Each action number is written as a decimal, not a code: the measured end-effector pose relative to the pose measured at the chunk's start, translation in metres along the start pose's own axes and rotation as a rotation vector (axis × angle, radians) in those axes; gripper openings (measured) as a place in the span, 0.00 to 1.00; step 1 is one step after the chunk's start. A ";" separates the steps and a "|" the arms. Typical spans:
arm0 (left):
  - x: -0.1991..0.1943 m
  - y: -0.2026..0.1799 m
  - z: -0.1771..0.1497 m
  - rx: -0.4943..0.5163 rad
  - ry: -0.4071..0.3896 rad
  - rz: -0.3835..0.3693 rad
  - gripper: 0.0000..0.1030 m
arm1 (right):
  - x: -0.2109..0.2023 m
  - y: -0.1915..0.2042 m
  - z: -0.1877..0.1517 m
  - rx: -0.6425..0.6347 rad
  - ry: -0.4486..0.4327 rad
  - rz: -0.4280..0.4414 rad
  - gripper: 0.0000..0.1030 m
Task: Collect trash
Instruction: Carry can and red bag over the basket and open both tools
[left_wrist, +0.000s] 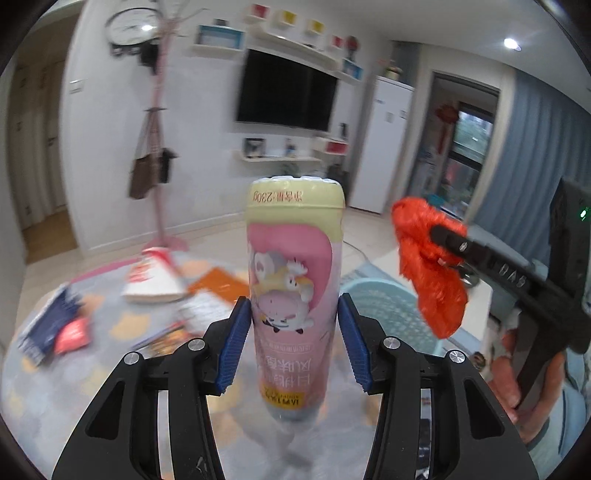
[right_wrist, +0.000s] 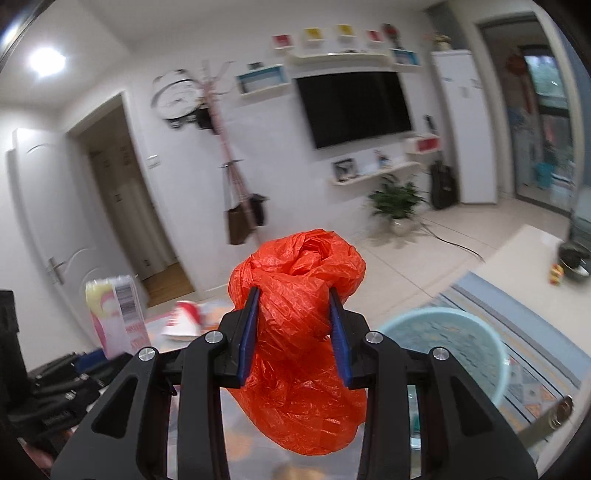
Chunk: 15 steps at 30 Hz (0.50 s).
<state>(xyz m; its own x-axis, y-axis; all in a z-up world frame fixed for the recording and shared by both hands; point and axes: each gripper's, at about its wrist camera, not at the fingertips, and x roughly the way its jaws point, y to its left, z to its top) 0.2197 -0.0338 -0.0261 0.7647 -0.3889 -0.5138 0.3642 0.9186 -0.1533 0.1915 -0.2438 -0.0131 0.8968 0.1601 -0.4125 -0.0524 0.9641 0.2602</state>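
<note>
Your left gripper (left_wrist: 294, 343) is clamping both blue pads (left_wrist: 233, 347) against the sides of a pink drink bottle (left_wrist: 293, 291). Your right gripper (right_wrist: 293, 332) is squeezing a crumpled orange plastic bag (right_wrist: 299, 339) between its fingers, raised just beside the left.

Ahead of you, a dark television (right_wrist: 354, 107) hangs on a white wall, with small floating shelves (right_wrist: 369, 177) above and below it. To its left stands a pink coat rack (right_wrist: 229, 158) holding bags, beside a round wall clock (right_wrist: 177, 96). A potted green plant (right_wrist: 397, 203) sits on the tiled floor. A tall white cabinet (right_wrist: 463, 125) stands right of the television.
</note>
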 end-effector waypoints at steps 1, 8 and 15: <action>0.011 -0.012 0.004 0.011 0.011 -0.027 0.46 | 0.000 -0.012 -0.002 0.010 0.004 -0.022 0.31; 0.080 -0.063 0.018 0.046 0.095 -0.148 0.45 | 0.018 -0.079 -0.024 0.039 0.059 -0.209 0.31; 0.148 -0.096 0.015 0.077 0.185 -0.191 0.45 | 0.063 -0.133 -0.051 0.132 0.167 -0.315 0.34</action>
<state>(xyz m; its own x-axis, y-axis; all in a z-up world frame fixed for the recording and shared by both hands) 0.3058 -0.1802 -0.0743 0.5711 -0.5286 -0.6280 0.5369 0.8193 -0.2014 0.2325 -0.3513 -0.1188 0.7753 -0.0968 -0.6242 0.2810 0.9379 0.2035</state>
